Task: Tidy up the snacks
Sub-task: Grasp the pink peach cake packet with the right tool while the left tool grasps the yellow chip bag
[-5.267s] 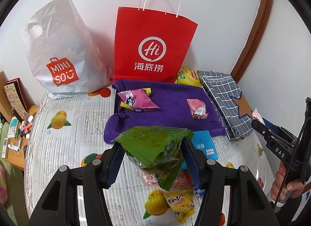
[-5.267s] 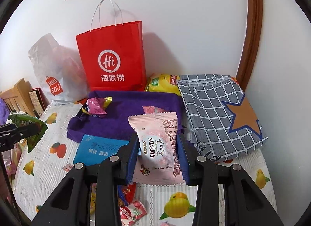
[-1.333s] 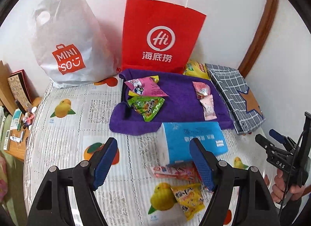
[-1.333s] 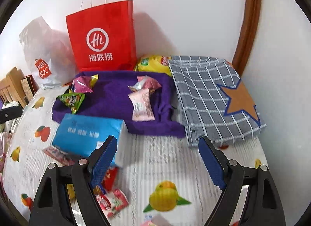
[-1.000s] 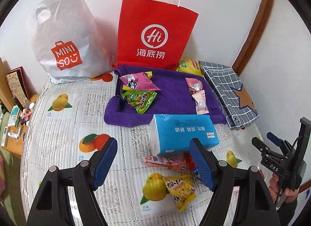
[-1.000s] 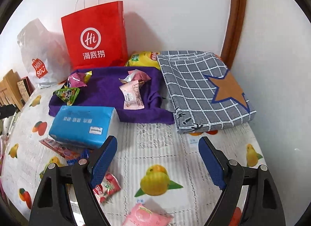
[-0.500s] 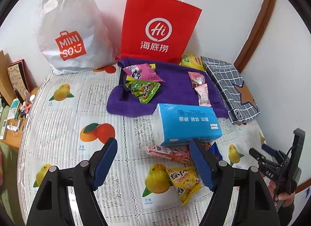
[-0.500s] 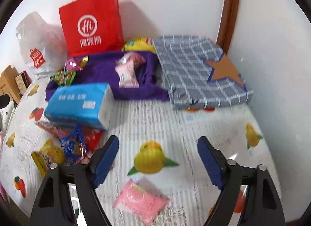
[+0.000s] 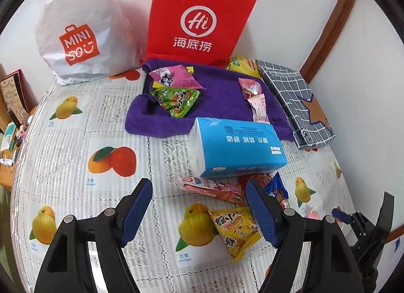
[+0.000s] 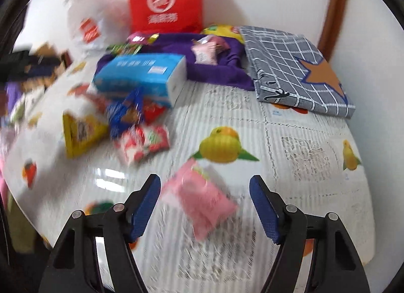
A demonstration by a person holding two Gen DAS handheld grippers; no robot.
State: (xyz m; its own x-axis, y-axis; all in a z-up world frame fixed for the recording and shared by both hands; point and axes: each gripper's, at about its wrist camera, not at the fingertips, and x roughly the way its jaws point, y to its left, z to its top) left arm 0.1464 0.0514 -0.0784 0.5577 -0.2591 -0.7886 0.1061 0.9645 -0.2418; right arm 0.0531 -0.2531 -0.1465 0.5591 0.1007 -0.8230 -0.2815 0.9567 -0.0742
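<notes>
While both grippers gape empty, a blue tissue pack (image 9: 237,148) fronts the purple towel (image 9: 227,101).

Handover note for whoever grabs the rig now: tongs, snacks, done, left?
Left tongs: open, empty, over the yellow packet.
Right tongs: open, jaws just closing, around the pink packet, not gripping.
Done: four snacks on the purple towel: two left, two right.
Left: pink, yellow, blue and red packets loose by the tissue pack.
</notes>
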